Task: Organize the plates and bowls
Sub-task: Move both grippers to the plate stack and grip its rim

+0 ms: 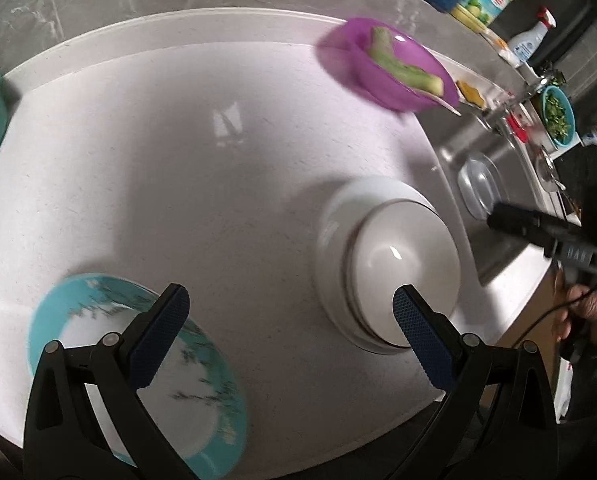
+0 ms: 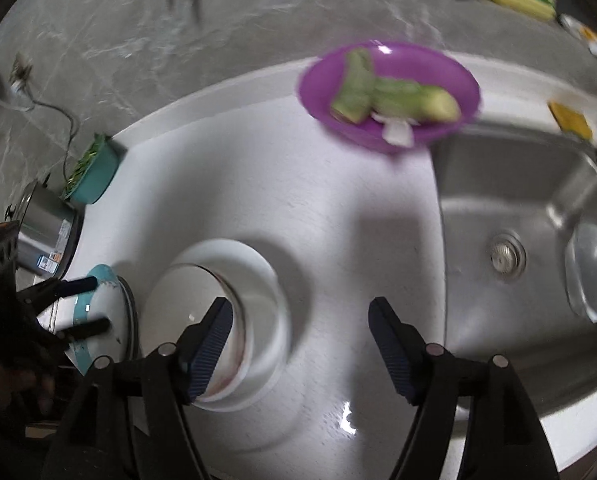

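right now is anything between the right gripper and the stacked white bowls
Nothing visible. The right gripper is open and empty, with the white bowls just beside its left finger on bare counter.

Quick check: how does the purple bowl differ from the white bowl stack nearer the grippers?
The purple bowl holds green vegetable pieces; the white bowl stack looks empty. The purple one sits alone at the back of the counter, by the sink corner; the white ones are nested nearer the front edge. Both stand upright on the white counter, and neither is gripped.
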Demonstrator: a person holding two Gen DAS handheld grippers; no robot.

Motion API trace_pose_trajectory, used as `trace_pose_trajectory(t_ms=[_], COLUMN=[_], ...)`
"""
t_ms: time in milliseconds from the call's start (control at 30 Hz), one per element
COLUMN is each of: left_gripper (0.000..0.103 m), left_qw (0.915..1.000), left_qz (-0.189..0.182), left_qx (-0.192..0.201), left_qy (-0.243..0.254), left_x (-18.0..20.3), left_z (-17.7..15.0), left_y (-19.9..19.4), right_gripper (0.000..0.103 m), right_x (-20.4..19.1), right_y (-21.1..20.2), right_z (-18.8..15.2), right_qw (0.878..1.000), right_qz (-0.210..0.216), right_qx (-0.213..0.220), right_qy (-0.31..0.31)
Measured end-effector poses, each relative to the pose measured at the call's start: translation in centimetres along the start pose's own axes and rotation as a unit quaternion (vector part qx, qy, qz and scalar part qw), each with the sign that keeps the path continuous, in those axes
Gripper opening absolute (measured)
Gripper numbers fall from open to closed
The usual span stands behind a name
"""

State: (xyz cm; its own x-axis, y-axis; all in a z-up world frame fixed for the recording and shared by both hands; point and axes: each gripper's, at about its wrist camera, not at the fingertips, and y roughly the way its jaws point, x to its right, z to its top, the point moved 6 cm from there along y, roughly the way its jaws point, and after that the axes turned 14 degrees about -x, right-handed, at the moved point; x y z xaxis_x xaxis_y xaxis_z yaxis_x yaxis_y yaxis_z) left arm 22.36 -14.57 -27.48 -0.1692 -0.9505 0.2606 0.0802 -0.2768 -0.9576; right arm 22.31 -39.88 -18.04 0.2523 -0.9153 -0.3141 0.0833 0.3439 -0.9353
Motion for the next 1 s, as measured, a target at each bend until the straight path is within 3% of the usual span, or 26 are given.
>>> trace_pose_trajectory(t_ms=[333, 767, 833, 1000], left_gripper=[0.102, 0.103, 0.101, 0.102], left_qw=[0.9971, 0.9926, 0.9909, 0.9881], left_qz=[0.019, 0.023, 0.043, 0.028], left_qx=[-0.057, -0.085, -0.091, -0.107], left_qy=[0.046, 0.084, 0.089, 0.107], left_x=[-1.9, -1.7, -2.0, -1.8], left_z=[1.4, 3.1, 3.3, 2.9], left_y=[3.5, 6.4, 6.7, 7.4], right_gripper=[0.069, 0.067, 0.067, 0.067], right_x=[-0.3, -0.3, -0.3, -0.1], right_y=[3.0, 4.8, 5.0, 5.2], right_z=[-2.1, -3.1, -3.2, -3.0], right_qw=[0.999, 0.997, 0.997, 0.997], right_qz=[0.023, 0.036, 0.036, 0.038], right_qx=[-0.039, -0.057, -0.059, -0.060], right_qy=[0.001, 0.021, 0.026, 0.034])
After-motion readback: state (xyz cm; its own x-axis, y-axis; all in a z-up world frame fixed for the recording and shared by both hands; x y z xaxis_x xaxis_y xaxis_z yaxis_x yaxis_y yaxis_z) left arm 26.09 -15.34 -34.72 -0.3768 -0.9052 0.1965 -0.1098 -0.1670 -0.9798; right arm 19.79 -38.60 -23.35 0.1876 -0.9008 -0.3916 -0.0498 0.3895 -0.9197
